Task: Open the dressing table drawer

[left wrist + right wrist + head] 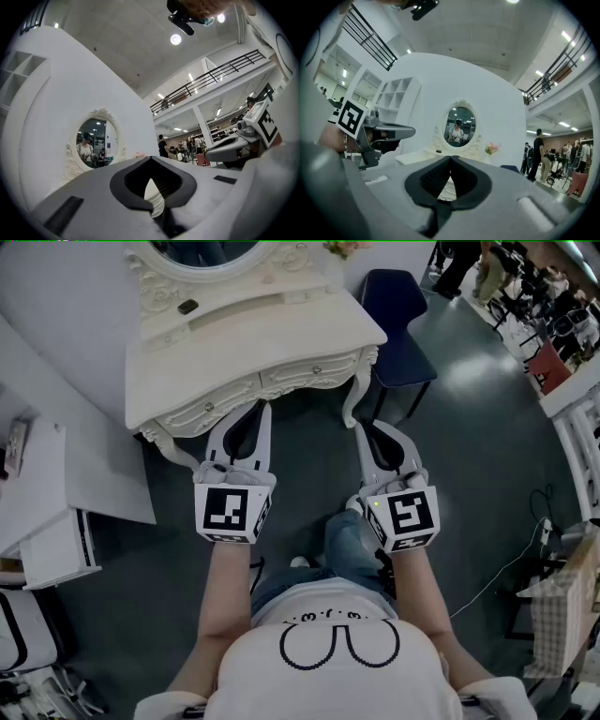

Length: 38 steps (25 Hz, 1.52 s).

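Observation:
The white carved dressing table (281, 324) stands ahead of me, with its oval mirror (202, 254) at the back. Its drawer front (309, 374) runs along the near edge and looks closed. My left gripper (263, 409) hangs just short of the table's front, shut and holding nothing. Beside the table's curved right leg is my right gripper (360, 427), also shut and empty. In the left gripper view the jaws meet at the tip (151, 158) below the mirror (96, 140). The right gripper view shows the same shut tips (451, 157) pointing at the table (417, 157).
A dark blue chair (398, 320) stands right of the table. A white cabinet (56, 512) sits at the left. A small dark object (187, 307) lies on the tabletop and flowers (491, 149) stand at its right end. People stand in the far background.

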Motion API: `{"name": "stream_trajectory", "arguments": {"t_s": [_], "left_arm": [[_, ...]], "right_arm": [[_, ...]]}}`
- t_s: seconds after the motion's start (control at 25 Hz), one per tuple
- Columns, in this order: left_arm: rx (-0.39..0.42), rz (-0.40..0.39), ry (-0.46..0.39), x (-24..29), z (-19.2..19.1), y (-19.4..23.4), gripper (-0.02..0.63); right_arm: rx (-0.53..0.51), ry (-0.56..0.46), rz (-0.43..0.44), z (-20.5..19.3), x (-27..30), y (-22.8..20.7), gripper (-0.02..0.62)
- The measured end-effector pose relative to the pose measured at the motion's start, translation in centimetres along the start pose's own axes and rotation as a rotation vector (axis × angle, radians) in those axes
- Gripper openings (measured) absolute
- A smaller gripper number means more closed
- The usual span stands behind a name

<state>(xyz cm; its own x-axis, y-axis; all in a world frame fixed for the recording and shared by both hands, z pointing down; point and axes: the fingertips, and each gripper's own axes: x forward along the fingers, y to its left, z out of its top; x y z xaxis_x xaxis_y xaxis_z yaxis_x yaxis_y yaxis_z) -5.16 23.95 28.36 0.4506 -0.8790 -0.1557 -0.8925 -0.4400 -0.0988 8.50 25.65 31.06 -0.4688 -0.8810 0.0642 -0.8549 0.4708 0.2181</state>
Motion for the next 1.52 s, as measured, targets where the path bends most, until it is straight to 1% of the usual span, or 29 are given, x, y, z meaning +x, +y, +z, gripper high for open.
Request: {"name": "stream_trajectory", "arguments": {"t_s": [0.2,0.32,0.44,0.6,0.72,1.0,1.12,1.28,1.52], "left_arm": [[0.005,-0.010,0.013,1.6,-0.6,0.6,-0.002],[-0.003,-0.003,0.027,3.2,-1.6,1.6,-0.002],[-0.014,0.006,0.046,5.5,-3.0,2.7,-0.002],[-0.027,0.023,0.062,9.9,-4.5,4.6,-0.002],[-0.027,0.037,0.069,13.7,-5.2,5.7,-0.002],[-0.012,0.083,0.064,22.9,-5.3,8.2,-0.002],[0.000,0.096,0.069,25.9,-5.6,8.8,-0.002],[0.019,0.110,0.096,28.3,-6.9,9.6,-0.002],[0.019,0.143,0.134,30.2,-9.0,11.8,-0.002]], "right_arm": [[0.006,0.006,0.001,-0.3,1.7,-0.8,-0.003],[0.009,0.010,0.010,-0.8,3.6,-1.6,-0.003],[0.034,0.008,0.013,-1.6,6.1,-3.0,-0.003],[0.042,0.009,0.041,-2.3,10.2,-5.2,-0.003],[0.046,0.020,0.061,-2.9,13.4,-7.6,-0.003],[0.054,0.000,0.101,-2.8,21.0,-14.3,-0.002],[0.058,-0.010,0.120,-2.8,23.8,-16.7,-0.003],[0.071,0.000,0.119,-3.8,26.8,-18.9,-0.002],[0.072,0.031,0.138,-5.5,30.3,-19.6,-0.002]]}}
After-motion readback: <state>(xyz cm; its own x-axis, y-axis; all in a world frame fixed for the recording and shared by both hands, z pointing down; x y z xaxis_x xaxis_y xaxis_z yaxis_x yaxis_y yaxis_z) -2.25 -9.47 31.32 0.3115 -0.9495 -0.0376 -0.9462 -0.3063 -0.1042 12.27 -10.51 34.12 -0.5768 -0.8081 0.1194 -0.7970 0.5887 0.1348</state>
